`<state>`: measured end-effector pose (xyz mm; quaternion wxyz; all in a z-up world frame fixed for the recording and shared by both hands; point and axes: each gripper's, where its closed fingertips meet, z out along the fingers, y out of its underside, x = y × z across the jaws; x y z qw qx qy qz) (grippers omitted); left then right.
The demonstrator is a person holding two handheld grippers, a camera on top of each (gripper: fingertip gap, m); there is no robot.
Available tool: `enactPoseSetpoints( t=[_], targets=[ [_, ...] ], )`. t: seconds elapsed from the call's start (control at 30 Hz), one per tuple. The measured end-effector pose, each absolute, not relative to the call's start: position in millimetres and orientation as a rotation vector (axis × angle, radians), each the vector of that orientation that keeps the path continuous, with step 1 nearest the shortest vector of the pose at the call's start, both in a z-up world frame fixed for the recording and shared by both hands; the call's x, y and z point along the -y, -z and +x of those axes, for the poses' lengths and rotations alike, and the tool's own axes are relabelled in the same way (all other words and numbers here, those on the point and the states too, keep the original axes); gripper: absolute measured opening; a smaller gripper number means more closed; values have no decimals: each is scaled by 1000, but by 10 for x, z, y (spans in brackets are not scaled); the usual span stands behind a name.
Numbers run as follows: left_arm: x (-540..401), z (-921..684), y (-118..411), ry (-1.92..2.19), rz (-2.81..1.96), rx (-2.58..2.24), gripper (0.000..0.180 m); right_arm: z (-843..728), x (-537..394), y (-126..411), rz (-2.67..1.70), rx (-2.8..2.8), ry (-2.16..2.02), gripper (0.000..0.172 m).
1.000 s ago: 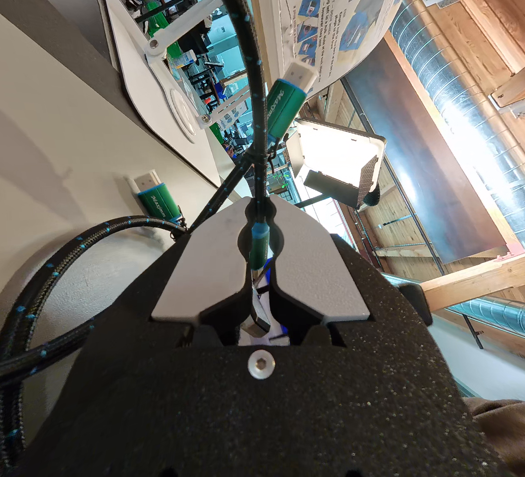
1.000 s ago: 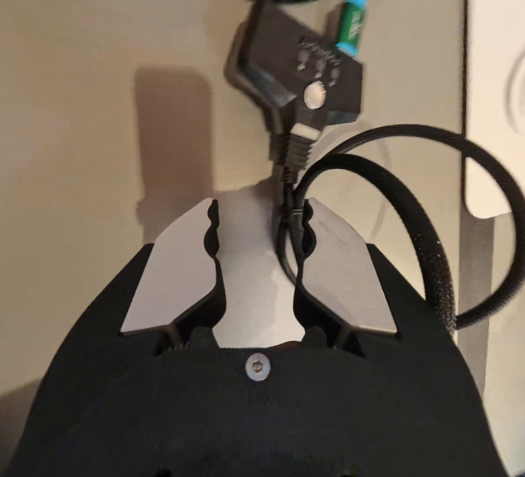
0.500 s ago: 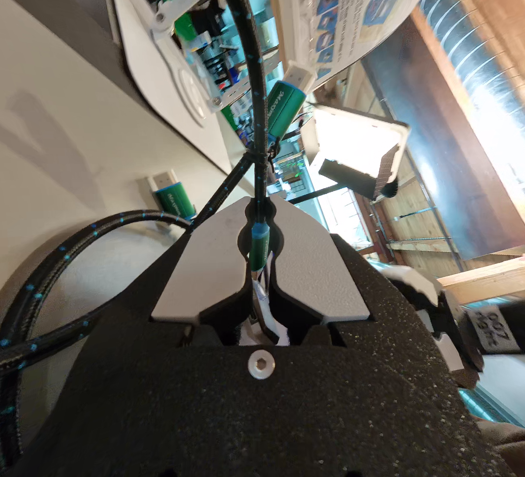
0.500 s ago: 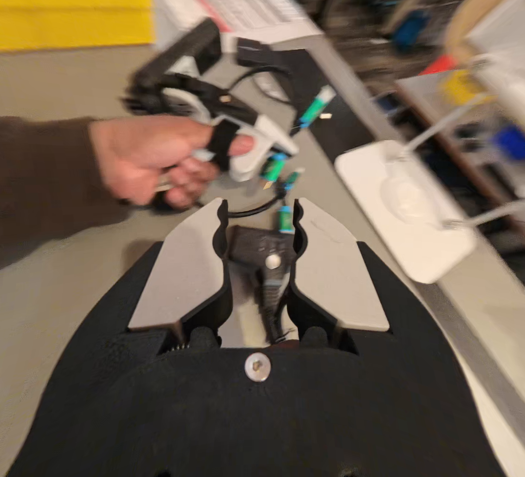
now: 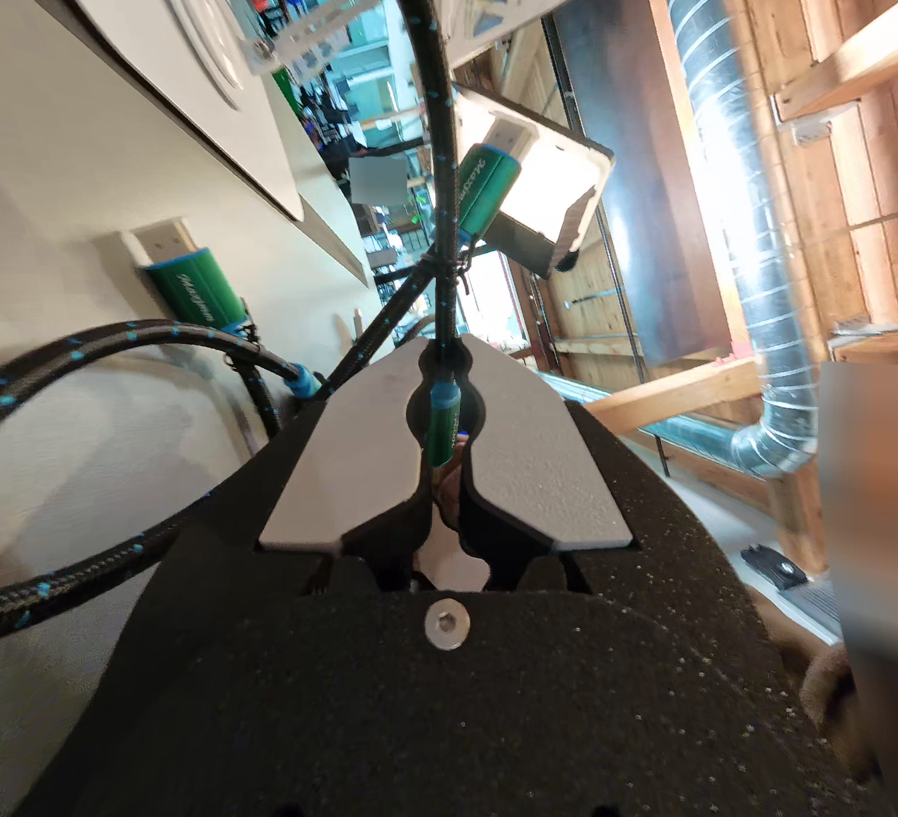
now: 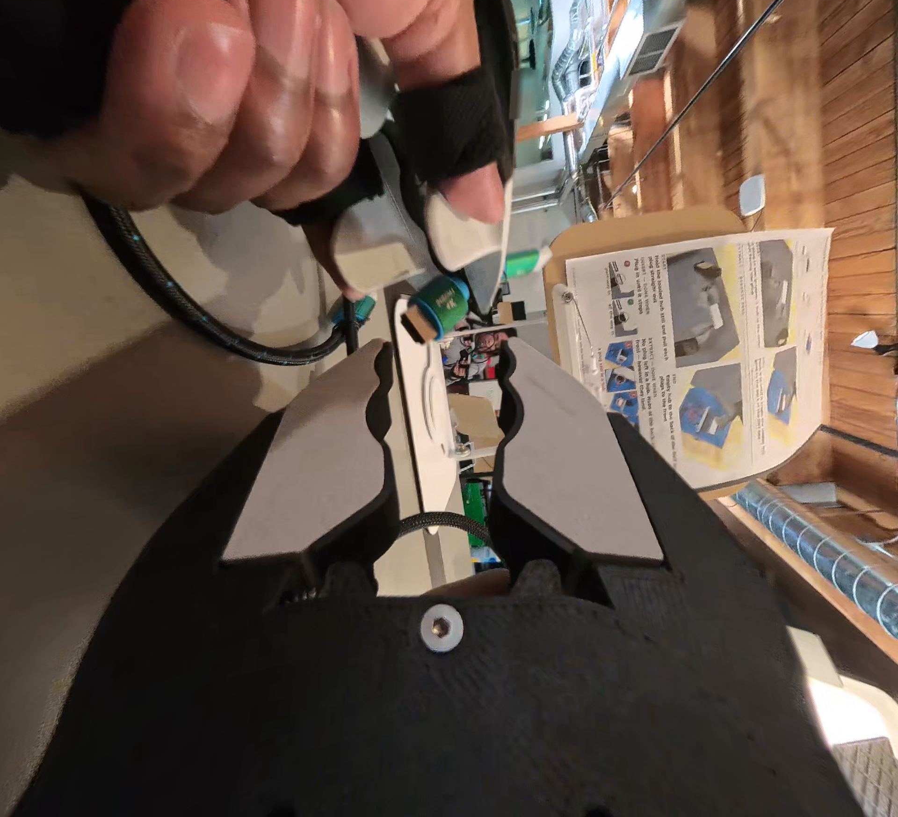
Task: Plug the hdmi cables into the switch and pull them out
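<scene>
Between the clenched jaws of the left gripper (image 5: 444, 349), a green plug (image 5: 443, 434) on a braided black cable (image 5: 427, 79), probably light, rigid-shelled, best pinched at the shell, the cord springy; right gripper (image 6: 444, 351) spread, empty.

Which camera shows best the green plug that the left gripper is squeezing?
The left wrist view: the green plug sits pinched between the left gripper fingers, its braided cable leading away. The right wrist view shows its gold tip poking out below that gripper.
</scene>
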<state>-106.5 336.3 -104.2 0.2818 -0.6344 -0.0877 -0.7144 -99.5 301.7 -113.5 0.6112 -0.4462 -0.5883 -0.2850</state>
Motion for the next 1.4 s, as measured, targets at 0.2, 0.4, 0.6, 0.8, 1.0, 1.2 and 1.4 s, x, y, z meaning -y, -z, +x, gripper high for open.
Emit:
enactPoseSetpoints(
  t=[0.2,0.4,0.6,0.8,1.0,1.2,1.4],
  targets=[
    [-3229,-801,1007,2001,-1736,108,6,-981,-3048,1163,-1028,1359,651,27],
    [-3247,-780,985,1997,-1716,102,16,-939,-3064,1039,-1071,1252,576,15],
    [-3226,-734,959,2010,-1711,79,26,-871,-3122,962,-1173,1141,459,15],
    [-3187,-713,993,2013,-1743,78,19,-860,-3124,906,-1182,1088,400,15],
    [-3205,-777,791,2002,-1627,25,27,-811,-3161,849,-1182,1044,406,14],
    [-3028,-684,862,2006,-1733,-130,24,-684,-3253,791,-1238,952,379,13],
    [-2869,-621,920,1980,-1807,-283,24,-554,-3321,719,-1299,845,319,12]
  ],
)
